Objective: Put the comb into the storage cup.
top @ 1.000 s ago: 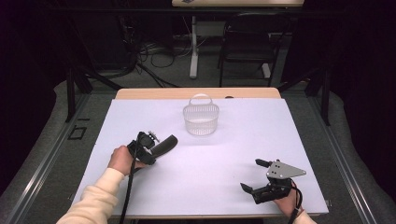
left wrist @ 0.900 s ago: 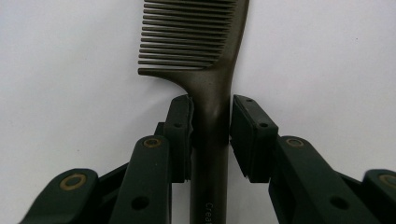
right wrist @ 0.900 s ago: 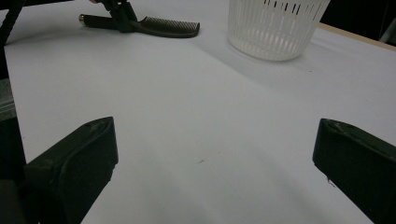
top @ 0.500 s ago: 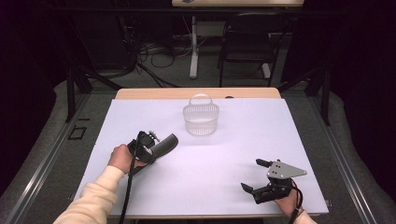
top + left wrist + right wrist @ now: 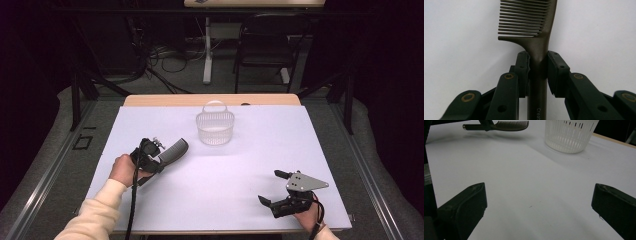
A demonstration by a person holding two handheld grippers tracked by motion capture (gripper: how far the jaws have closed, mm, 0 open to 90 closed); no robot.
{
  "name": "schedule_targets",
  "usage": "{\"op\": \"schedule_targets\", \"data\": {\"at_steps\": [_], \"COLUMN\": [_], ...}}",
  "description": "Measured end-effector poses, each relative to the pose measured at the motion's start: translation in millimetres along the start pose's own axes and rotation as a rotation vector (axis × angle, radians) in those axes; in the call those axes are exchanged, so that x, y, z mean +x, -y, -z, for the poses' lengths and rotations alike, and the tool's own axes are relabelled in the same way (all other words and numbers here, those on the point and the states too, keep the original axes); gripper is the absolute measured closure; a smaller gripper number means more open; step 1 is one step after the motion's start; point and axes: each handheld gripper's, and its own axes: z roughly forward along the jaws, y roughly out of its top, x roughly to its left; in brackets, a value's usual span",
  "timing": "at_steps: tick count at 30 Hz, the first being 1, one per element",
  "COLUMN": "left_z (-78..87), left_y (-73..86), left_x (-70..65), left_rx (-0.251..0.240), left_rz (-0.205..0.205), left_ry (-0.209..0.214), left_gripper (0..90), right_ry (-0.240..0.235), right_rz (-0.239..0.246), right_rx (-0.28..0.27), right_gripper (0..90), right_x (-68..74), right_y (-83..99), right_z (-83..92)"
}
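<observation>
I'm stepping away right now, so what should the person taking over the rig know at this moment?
Left claw: shut on the comb, gripping its handle just below the teeth; comb is held just above the sheet, left of centre.
Right claw: open, nothing in it, low at the table's near right.
White basket: upright at the far middle of the white table; nothing can be made out inside it.
Done: comb is grasped.
Left: probably carry the comb to the basket and drop it in.
</observation>
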Motion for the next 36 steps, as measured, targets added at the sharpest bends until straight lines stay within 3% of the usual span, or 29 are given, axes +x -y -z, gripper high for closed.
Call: {"op": "schedule_targets", "data": {"at_steps": [8, 25, 36], "left_z": [8.5, 23.0, 21.2], "left_y": [4.5, 18.6, 21.9], "left_x": [-2.5, -5.1, -4.8], "left_rx": [-0.064, -0.333, -0.422], "left_rz": [0.004, 0.062, 0.082], "left_ry": [0.001, -0.012, -0.016], "left_gripper": [72.2, 72.3, 72.3], "right_ry": [0.002, 0.008, 0.013], "right_rz": [0.004, -0.008, -0.004], "right_rx": [-0.004, 0.007, 0.012], "right_gripper": [0.0, 0.0, 0.0], "right_x": [0.4, -0.7, -0.6], "right_y": [-0.2, 0.1, 0.3], "right_z": [0.6, -2.5, -2.2]}}
